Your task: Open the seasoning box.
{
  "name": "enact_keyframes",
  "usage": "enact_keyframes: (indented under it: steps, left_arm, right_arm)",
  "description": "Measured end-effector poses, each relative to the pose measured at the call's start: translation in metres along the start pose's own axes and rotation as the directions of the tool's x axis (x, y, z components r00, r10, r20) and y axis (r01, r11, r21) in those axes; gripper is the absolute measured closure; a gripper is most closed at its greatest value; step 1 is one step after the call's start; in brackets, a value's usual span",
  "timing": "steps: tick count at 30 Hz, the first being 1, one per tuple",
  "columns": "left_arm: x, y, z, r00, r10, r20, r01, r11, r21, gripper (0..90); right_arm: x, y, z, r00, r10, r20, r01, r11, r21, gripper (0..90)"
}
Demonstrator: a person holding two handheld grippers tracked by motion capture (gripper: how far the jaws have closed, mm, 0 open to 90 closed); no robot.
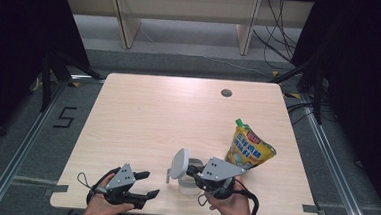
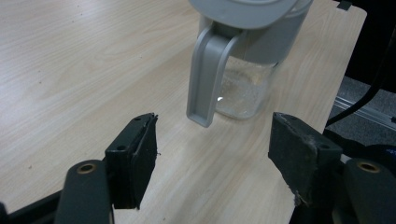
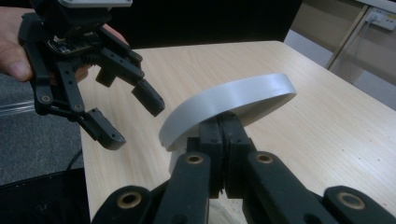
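Note:
A small clear jar (image 1: 189,183) with a grey collar and a grey handle (image 2: 205,79) stands near the table's front edge. Its round grey lid (image 1: 179,163) is tipped up on edge. My right gripper (image 1: 194,172) reaches in from the right and is shut on the lid (image 3: 229,100), pinching it at its underside; in the right gripper view the jaws (image 3: 223,140) meet with no gap. My left gripper (image 1: 149,183) sits left of the jar, open and holding nothing. In the left gripper view it (image 2: 212,158) faces the jar (image 2: 243,91) and its handle.
A yellow pouch (image 1: 248,148) with a green cap stands at the right, just behind my right hand. A small round hole (image 1: 226,93) sits in the table (image 1: 143,114) near its far edge. The floor around has rails and cables.

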State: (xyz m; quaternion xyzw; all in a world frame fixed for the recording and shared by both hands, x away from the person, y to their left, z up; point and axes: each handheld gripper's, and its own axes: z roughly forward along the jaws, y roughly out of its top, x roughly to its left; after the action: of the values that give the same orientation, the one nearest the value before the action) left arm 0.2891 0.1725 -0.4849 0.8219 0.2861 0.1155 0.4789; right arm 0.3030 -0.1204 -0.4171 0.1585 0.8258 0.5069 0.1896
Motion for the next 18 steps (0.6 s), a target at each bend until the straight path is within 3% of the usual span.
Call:
enact_keyframes:
  steps: [1, 2, 3, 10, 11, 12, 16, 18]
  left_arm:
    - [-0.002, -0.001, 0.001, 0.9996, -0.027, 0.010, 0.027, 0.9996, -0.010, 31.2]
    - [0.000, -0.003, 0.001, 1.0000, -0.002, -0.005, 0.002, 0.9999, 0.015, 31.0]
    - [-0.002, -0.004, 0.003, 0.9998, -0.018, 0.009, 0.018, 0.9998, 0.008, 30.6]
    - [-0.009, -0.005, 0.008, 1.0000, -0.004, 0.005, 0.003, 0.9998, 0.020, 25.8]
    - [-0.010, -0.006, 0.009, 0.9998, -0.017, 0.003, 0.017, 0.9997, 0.014, 25.6]
    - [-0.008, -0.006, 0.009, 1.0000, 0.006, 0.002, -0.006, 0.9996, 0.029, 25.0]
    - [-0.008, -0.007, 0.010, 0.9999, -0.016, -0.001, 0.016, 0.9998, 0.016, 24.3]
    - [-0.007, -0.008, 0.010, 1.0000, -0.008, 0.000, 0.008, 0.9996, 0.028, 24.3]
  right_arm:
    - [0.000, 0.000, 0.001, 0.9998, -0.018, 0.002, 0.018, 1.000, 0.000, 89.4]
    - [0.002, 0.000, 0.001, 0.9999, 0.009, -0.010, -0.009, 1.000, 0.006, 89.4]
    - [0.002, 0.000, 0.002, 1.0000, 0.002, -0.005, -0.002, 1.000, -0.006, 89.4]
    - [0.007, 0.001, 0.004, 0.9996, 0.000, -0.028, 0.000, 1.000, 0.002, 88.7]
    - [0.007, 0.001, 0.004, 0.9998, 0.003, -0.020, -0.003, 1.000, -0.004, 88.5]
    - [0.006, 0.000, 0.002, 0.9999, 0.008, -0.015, -0.008, 1.000, -0.006, 88.3]
    - [0.000, -0.006, -0.008, 0.9995, 0.030, 0.005, -0.030, 0.999, -0.018, 87.4]
    - [-0.003, -0.011, -0.016, 0.9986, 0.049, 0.019, -0.049, 0.999, -0.009, 86.0]
